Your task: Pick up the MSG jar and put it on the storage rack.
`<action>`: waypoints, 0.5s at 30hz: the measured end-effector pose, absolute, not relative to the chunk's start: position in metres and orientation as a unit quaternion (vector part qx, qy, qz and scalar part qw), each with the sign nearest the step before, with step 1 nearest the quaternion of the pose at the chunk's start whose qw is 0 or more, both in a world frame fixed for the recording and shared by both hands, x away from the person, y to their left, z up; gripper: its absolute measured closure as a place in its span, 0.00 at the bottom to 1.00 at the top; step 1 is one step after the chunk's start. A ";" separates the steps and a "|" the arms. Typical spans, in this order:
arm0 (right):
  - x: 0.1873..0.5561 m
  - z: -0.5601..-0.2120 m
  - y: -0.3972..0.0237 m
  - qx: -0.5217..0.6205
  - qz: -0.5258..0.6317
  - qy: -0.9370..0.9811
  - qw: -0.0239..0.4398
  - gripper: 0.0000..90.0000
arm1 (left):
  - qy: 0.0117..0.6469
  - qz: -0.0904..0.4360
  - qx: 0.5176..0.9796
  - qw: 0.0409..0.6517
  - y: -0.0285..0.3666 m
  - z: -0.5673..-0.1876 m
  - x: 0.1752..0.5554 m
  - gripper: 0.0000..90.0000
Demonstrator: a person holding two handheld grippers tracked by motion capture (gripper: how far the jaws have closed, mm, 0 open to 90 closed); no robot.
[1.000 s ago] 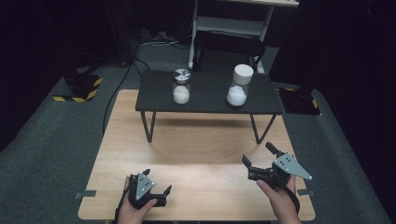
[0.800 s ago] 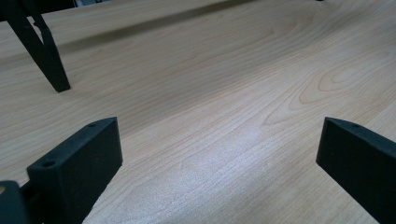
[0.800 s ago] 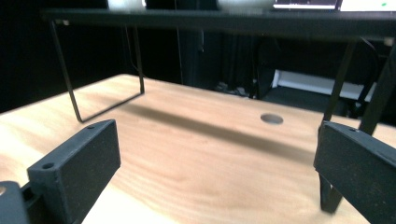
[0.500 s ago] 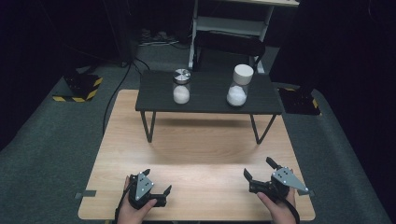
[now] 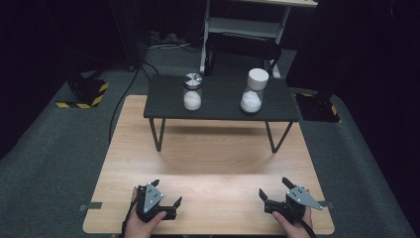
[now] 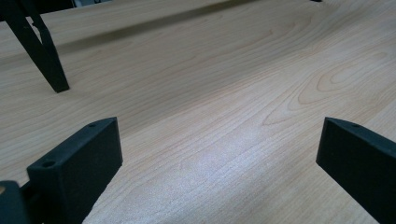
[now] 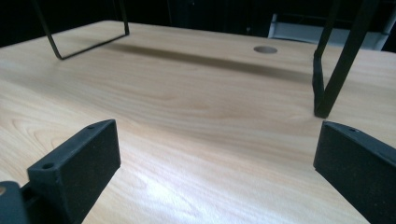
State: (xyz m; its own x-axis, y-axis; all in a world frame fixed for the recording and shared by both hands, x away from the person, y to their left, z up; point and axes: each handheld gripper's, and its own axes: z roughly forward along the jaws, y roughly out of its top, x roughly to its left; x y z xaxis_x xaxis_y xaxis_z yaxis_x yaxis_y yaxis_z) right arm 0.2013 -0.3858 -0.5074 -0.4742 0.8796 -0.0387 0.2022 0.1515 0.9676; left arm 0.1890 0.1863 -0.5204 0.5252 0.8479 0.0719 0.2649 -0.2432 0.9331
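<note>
Both claws sit low on the near edge of the wooden table (image 5: 208, 163). The left gripper (image 5: 167, 196) and right gripper (image 5: 273, 192) are spread wide and hold nothing. The two jars, one with a silver lid (image 5: 192, 92) and one with a white lid (image 5: 253, 91), stand far off on the little black table (image 5: 223, 106). They probably hold white powder. Reach slowly, stay level, and grab a jar around its middle.

It looked like a lab: dark curtained surround, hazard-taped floor block (image 5: 81, 94), loose cables (image 5: 124, 94), grey carpet (image 5: 44, 163).

Open wooden tabletop (image 5: 213, 168) ahead; black stand (image 5: 220, 99) beyond.
</note>
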 end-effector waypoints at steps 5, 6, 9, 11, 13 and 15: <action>0.204 -0.508 -0.387 0.397 0.505 0.695 0.322 0.00 | 0.380 0.305 0.730 0.479 0.186 -0.520 0.189 0.01; 0.204 -0.509 -0.387 0.397 0.501 0.698 0.323 0.00 | 0.380 0.305 0.731 0.479 0.185 -0.520 0.189 0.01; 0.207 -0.510 -0.388 0.393 0.490 0.708 0.321 0.00 | 0.378 0.304 0.733 0.477 0.184 -0.519 0.190 0.01; 0.209 -0.511 -0.390 0.399 0.485 0.712 0.313 0.00 | 0.377 0.305 0.734 0.475 0.183 -0.519 0.190 0.01; 0.210 -0.510 -0.392 0.401 0.483 0.715 0.308 0.00 | 0.377 0.306 0.734 0.474 0.183 -0.519 0.190 0.01; 0.210 -0.509 -0.392 0.403 0.480 0.716 0.308 0.00 | 0.379 0.307 0.734 0.474 0.182 -0.519 0.189 0.01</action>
